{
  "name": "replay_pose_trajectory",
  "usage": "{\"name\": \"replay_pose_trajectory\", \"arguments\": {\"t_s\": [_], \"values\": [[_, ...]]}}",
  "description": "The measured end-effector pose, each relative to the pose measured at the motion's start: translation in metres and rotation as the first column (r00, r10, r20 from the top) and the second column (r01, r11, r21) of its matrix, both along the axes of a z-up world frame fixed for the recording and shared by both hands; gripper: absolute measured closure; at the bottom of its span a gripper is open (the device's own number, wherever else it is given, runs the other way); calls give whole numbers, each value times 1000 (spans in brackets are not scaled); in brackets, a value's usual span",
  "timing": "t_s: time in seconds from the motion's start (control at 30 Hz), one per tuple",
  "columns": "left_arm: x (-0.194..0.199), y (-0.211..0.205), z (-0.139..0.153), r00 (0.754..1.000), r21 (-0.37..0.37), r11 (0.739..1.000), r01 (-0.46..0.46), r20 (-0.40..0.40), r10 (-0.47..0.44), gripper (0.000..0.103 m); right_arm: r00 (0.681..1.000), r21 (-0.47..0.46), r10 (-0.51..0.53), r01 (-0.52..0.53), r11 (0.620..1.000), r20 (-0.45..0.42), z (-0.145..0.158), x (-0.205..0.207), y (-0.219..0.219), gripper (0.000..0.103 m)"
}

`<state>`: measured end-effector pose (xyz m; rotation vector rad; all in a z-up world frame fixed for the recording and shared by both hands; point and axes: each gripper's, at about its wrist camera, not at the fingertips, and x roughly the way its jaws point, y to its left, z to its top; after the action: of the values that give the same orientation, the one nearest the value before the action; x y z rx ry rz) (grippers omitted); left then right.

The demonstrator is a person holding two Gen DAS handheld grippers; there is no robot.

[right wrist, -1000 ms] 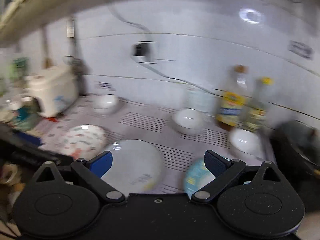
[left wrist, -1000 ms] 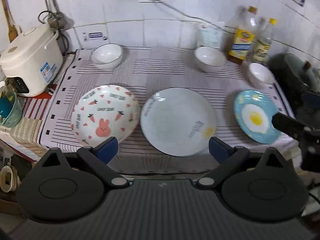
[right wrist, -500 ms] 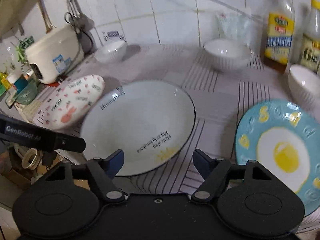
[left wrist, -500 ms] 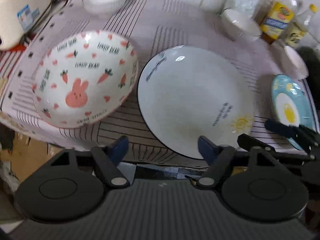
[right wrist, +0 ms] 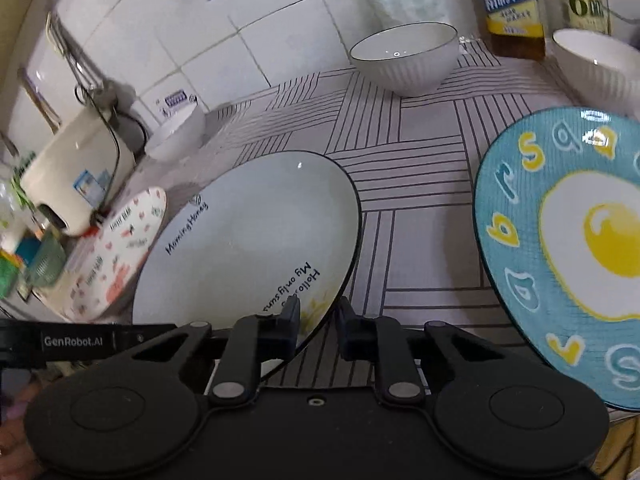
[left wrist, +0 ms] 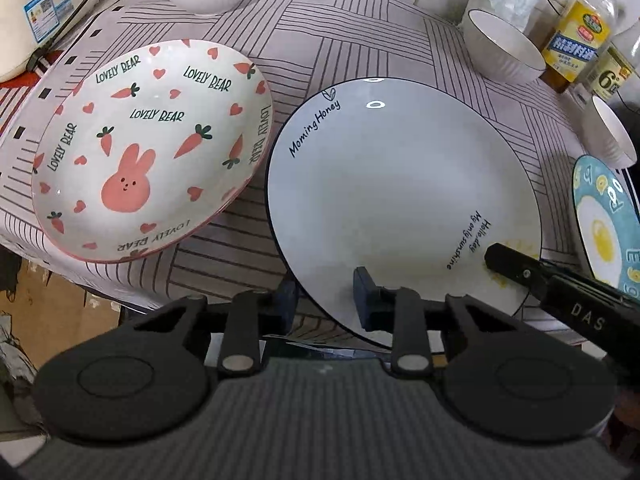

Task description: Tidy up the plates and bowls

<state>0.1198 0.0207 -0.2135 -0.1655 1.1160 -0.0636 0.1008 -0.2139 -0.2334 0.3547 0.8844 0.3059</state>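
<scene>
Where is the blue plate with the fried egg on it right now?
The egg plate lies at the right end of the striped cloth, beside the white plate, with a white bowl behind it.

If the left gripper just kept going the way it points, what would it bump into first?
Probably nothing new: the left gripper has just been closing over the near rim of the large white round plate, so that plate lies directly ahead.

Even, moderately bright indoor light is seen from overhead, marked by small glare spots on the white plate (left wrist: 404, 196) and white bowl (right wrist: 404, 56). Soft shadows are cast beside the dishes on the table (left wrist: 360, 32). Strong fisheye bending and dark corners are noted; the left edge of the right wrist view is blurred.
</scene>
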Motion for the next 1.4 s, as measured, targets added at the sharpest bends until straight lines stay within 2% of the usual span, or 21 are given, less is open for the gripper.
{"name": "replay_pose_trajectory", "arguments": {"t_s": [0.1, 0.37, 0.53, 0.7, 0.9, 1.07, 1.4], "values": [[3, -3, 1, 1000, 22, 1000, -5, -11, 6, 75, 999, 4, 36, -36, 999, 3, 0, 3, -1, 81], [6, 1, 8, 999, -9, 1000, 12, -31, -12, 75, 994, -27, 104, -104, 994, 16, 14, 10, -1, 80], [16, -5, 16, 999, 26, 998, 49, -11, -49, 75, 994, -11, 105, -105, 994, 19, 15, 18, -6, 79], [40, -3, 23, 999, 15, 999, 49, -13, -49, 75, 994, 6, 104, -105, 994, 43, 20, 37, -9, 79], [89, 16, 30, 993, 15, 993, 116, -1, -116, 75, 992, 16, 109, -110, 994, 63, 22, 77, 2, 78], [122, 16, 27, 990, 57, 988, 142, 16, -144, 75, 994, 16, 83, -85, 996, 64, 13, 105, 12, 78], [169, 9, 13, 987, 56, 989, 139, -86, -133, 74, 999, 11, 26, -26, 1000, 32, -3, 137, 15, 78]]}}
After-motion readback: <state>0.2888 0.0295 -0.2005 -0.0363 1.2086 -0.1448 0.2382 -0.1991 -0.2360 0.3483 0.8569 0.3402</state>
